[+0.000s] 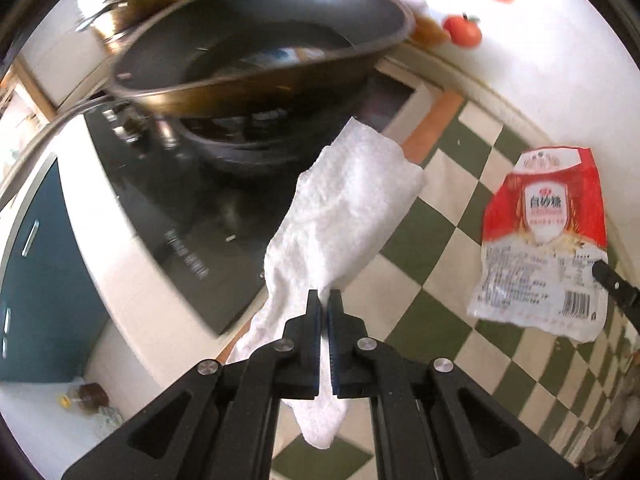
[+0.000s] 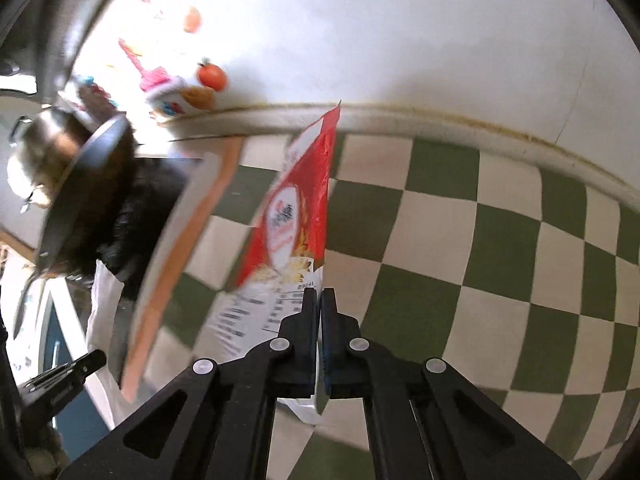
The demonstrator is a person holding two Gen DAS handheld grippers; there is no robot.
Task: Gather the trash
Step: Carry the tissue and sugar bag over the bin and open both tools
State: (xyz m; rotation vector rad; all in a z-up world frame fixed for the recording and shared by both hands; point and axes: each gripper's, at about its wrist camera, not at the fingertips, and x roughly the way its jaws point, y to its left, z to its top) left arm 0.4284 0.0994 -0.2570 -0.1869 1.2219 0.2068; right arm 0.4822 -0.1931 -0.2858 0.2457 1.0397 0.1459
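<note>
Here, left gripper (image 1: 325, 298) clamped together on a white paper towel (image 1: 344, 216), held up above the green-and-white checked counter (image 1: 436, 216), the sheet drooping forward past the fingertips and trailing back under the jaws. Just beyond the towel, a dark frying pan (image 1: 256, 52) tilted over the black stove (image 1: 168, 208), blurred. Off to the right in the left wrist view, a red-and-white sugar packet (image 1: 548, 240) pinched at its lower edge by a black fingertip (image 1: 616, 284).

Right gripper (image 2: 319, 294) closed tight on that same sugar packet (image 2: 298, 216), gripped at the white printed end, red end lifted toward the white wall (image 2: 400, 32). Packet off the checked counter (image 2: 460, 240), seen nearly edge-on and blurred. Paper towel (image 2: 105, 296) at the far left of the right wrist view, beside the pan (image 2: 88, 188). Red tomato picture (image 2: 211, 75) on the wall behind.
</note>
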